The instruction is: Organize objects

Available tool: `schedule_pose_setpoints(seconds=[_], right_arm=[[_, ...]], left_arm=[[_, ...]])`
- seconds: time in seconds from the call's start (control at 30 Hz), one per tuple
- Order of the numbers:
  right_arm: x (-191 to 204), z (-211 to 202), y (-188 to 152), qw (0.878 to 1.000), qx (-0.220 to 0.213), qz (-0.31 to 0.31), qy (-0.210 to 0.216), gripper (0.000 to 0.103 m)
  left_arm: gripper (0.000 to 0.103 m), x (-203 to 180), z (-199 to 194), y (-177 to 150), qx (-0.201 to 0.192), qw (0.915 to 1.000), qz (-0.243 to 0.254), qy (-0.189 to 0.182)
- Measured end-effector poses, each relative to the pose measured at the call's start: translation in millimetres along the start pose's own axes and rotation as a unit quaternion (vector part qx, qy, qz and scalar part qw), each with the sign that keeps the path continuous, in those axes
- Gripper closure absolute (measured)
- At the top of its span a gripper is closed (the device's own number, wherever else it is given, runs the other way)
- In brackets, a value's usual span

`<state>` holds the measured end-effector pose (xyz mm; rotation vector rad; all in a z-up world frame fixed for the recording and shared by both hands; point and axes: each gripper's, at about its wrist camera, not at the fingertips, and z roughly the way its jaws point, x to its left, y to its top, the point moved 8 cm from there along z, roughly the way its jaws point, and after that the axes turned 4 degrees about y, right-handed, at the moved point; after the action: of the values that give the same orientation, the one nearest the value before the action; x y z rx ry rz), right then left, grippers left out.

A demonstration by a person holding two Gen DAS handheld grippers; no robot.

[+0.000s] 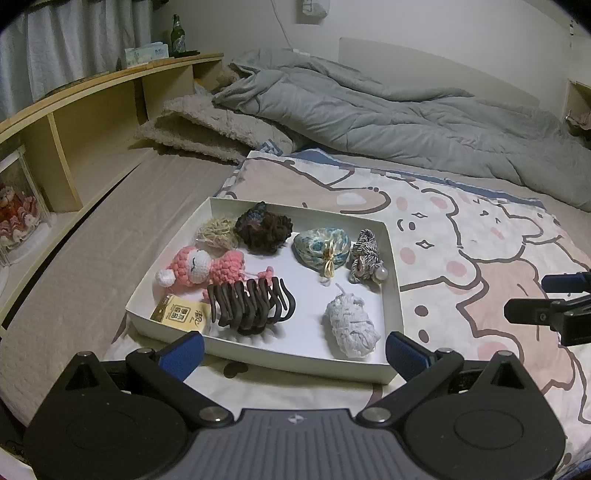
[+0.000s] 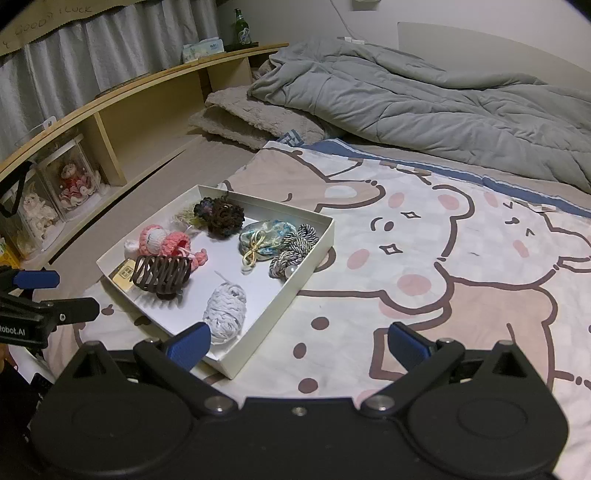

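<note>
A shallow white box (image 1: 392, 258) at centre frame on a cartoon bedsheet (image 1: 480, 236) holds a hair claw (image 1: 247, 304), pink crochet doll (image 1: 201, 267), white scrunchie (image 1: 351, 325) and blue pouch (image 1: 321, 247). Left gripper (image 1: 295, 350) and right gripper (image 2: 299, 343) hover with fingers apart, empty.

"Robot.AI" stands in white letters on the black body of the left gripper (image 2: 48, 295), cut off at the frame edge. Handwritten "GOOD" and "LUCK" run along a brown paper strip (image 2: 55, 18) above the curtain. The small gold packet (image 1: 177, 314) in the white box carries Chinese characters, too blurred to read.
</note>
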<state>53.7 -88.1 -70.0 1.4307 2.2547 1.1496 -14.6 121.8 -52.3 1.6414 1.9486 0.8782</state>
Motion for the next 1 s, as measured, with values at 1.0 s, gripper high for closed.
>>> schedule_pose_setpoints(seconds=[1.0], right_arm=[[1.3,-0.3,-1.2,1.0,0.003,-0.002,-0.001,0.0]], left_arm=[[0.0,0.6,2.3,-0.9,0.006,1.0,0.003,0.004]])
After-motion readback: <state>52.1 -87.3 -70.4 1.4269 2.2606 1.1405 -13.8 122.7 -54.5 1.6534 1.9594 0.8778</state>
